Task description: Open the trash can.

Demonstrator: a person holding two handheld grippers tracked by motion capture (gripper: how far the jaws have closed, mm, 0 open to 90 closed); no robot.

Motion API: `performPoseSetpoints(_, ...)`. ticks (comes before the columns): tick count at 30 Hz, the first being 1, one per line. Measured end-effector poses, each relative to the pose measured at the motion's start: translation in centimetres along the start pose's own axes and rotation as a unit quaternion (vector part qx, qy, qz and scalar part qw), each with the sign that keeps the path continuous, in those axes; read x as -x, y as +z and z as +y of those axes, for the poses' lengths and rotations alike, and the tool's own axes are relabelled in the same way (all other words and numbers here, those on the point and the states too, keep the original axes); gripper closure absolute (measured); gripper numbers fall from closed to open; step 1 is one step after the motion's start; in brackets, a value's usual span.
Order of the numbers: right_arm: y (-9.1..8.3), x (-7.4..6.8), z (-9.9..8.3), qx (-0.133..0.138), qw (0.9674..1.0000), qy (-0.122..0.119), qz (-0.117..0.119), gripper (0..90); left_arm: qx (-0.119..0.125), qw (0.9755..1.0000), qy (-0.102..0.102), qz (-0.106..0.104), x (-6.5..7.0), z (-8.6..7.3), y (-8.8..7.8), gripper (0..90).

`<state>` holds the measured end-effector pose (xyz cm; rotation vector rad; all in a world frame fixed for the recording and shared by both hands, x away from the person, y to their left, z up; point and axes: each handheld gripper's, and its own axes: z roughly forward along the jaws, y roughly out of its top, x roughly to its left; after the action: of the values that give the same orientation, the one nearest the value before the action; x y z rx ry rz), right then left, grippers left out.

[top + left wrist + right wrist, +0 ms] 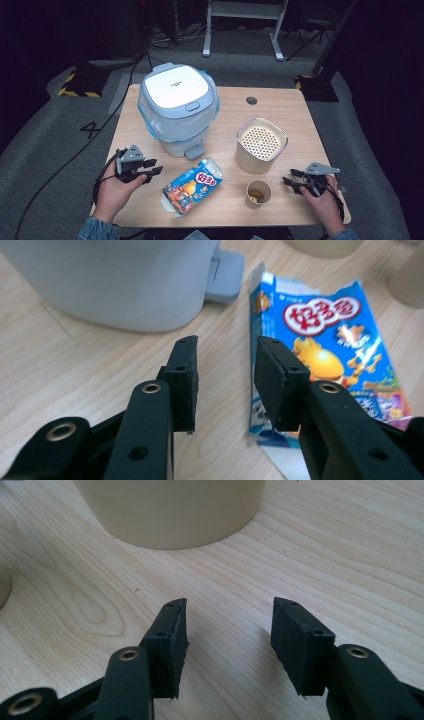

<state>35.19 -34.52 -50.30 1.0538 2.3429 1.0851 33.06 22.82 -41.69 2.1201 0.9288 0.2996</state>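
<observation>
On the pale wooden counter (295, 112) a blue snack packet (192, 185) lies flat near the front edge, a little left of centre, with one end torn open. Just beyond it stands a white pedal bin (178, 109), lid shut, a blue liner showing under the lid, its grey pedal (194, 151) pointing toward the packet. To the right of the bin stands a beige canister (261, 145) with a perforated top, and just in front of that a small paper cup (258, 193) with something brownish inside.

At the near left corner, a hand holds the left claw (156, 166), which points right toward the packet and hovers close to its left side without touching it. Its jaws stand spread with nothing between them; in the left gripper view the packet (330, 340) lies ahead and to the right of the jaws, and the bin's base (115, 285) and pedal (227, 270) lie further ahead.

At the near right, the other hand holds the right claw (289, 178), which points left toward the cup and stops short of it. In the right gripper view its jaws show a clear gap over bare wood, holding nothing, with the canister's rounded base (170, 510) ahead and apart from them.
</observation>
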Motion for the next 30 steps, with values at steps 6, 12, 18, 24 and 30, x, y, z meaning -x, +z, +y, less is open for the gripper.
performPoseSetpoints(6, 0.0, 0.0, 0.0, 0.000, 1.0000, 0.000, 0.000, 49.0, 0.026, 0.9993, 0.023, -0.014, 0.4, 2.8, -0.9, 64.7)
performPoseSetpoints(12, 0.0, 0.0, 0.0, 0.000, 1.0000, 0.000, 0.000, 49.0, 0.058, 0.9974, 0.035, -0.025, 0.4, 4.4, -1.7, 64.0)
performPoseSetpoints(18, 0.0, 0.0, 0.0, 0.000, 1.0000, 0.000, 0.000, 49.0, 0.099, 0.9936, 0.035, -0.042, 0.3, 6.1, -2.7, 65.2)
performPoseSetpoints(24, 0.0, 0.0, 0.0, 0.000, 1.0000, 0.000, 0.000, 49.0, 0.147, 0.9865, 0.040, -0.060, 0.5, 8.0, -3.5, 65.8)
performPoseSetpoints(30, 0.0, 0.0, 0.0, 0.000, 1.0000, 0.000, 0.000, 49.0, 0.173, 0.9818, 0.049, -0.062, 0.6, 9.5, -3.8, 64.7)
